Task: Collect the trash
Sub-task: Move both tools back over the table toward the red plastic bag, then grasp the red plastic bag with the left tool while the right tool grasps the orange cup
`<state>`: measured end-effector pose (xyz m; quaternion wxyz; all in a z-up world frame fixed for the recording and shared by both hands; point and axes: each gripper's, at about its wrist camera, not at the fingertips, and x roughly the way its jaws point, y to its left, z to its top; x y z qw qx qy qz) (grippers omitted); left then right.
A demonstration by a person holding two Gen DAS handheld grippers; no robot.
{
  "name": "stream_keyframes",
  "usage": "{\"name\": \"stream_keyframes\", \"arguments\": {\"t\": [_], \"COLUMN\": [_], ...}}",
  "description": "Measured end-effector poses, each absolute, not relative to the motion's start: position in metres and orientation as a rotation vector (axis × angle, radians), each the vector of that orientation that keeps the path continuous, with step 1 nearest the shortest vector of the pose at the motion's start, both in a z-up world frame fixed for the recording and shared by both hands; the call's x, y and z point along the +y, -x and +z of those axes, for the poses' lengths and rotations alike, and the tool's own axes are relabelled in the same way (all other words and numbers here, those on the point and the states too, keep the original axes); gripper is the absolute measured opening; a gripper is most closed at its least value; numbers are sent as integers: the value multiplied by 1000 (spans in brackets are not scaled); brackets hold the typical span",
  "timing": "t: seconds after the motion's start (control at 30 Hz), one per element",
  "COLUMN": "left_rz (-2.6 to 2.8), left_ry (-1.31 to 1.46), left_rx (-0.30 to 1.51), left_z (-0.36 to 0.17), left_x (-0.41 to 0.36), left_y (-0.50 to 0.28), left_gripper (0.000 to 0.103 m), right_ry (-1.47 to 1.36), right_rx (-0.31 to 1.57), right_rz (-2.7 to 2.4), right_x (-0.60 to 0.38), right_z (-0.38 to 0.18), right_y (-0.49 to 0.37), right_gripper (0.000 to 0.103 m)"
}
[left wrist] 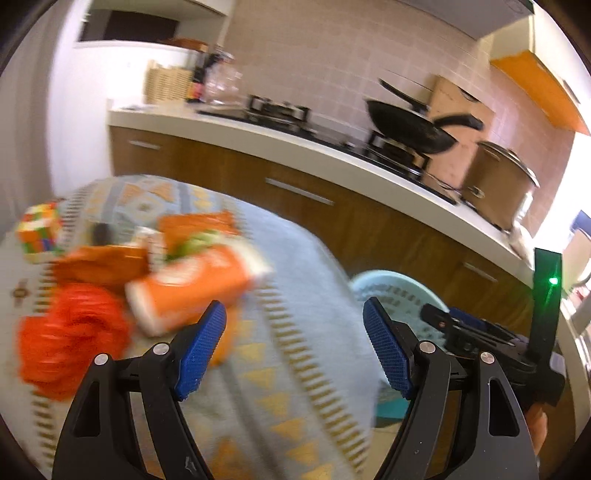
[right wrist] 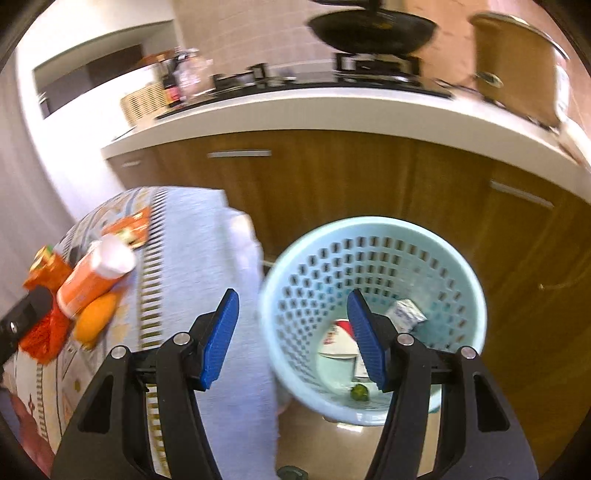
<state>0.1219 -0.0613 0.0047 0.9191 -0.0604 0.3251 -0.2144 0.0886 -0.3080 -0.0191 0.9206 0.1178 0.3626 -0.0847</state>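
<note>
Lying in one basket [right wrist: 373,229] — three scraps; both grippers empty.

- Left tongs [left wrist: 293,349]: blue pads spread wide apart, nothing between them, angled downward.
- Right tongs [right wrist: 291,338]: pads parted, nothing held, tilted downward.

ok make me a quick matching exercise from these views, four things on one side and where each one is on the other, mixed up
Things:
1. black pan
2. puzzle cube
3. small green item
4. orange can

Places:
A. at the bottom of the pale blue basket
B. lying on its side on the patterned cloth
C. on the stove burner on the counter
D. at the far left edge of the cloth, beyond the orange wrappers

Pairs: 1-C, 2-D, 3-A, 4-B
</note>
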Motion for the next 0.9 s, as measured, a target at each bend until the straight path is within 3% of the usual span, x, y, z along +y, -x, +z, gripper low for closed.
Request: {"name": "stream_keyframes", "arguments": {"t": [0.33, 0.67, 0.77, 0.9], "left_rz": [-301, -317, -341, -347], "left_ry": [121, 107, 113, 96], "left_rx": [643, 743, 785, 820], "left_z": [14, -24, -39, -50], "left_x": [58, 97, 93, 83], "left_y": [-110, -137, -150, -158], "left_gripper": [81, 82, 81, 71], "right_ry": [-142, -65, -41, -31], "right_rx": [758, 794, 805, 819], "right_rz": [-58, 59, 78, 94], "right_x": [-241, -182, -166, -153], "right_z": [-10, -13, -14, -15], "right_y": [-102, -111, -112, -117], "right_gripper": [57, 57, 57, 57]}}
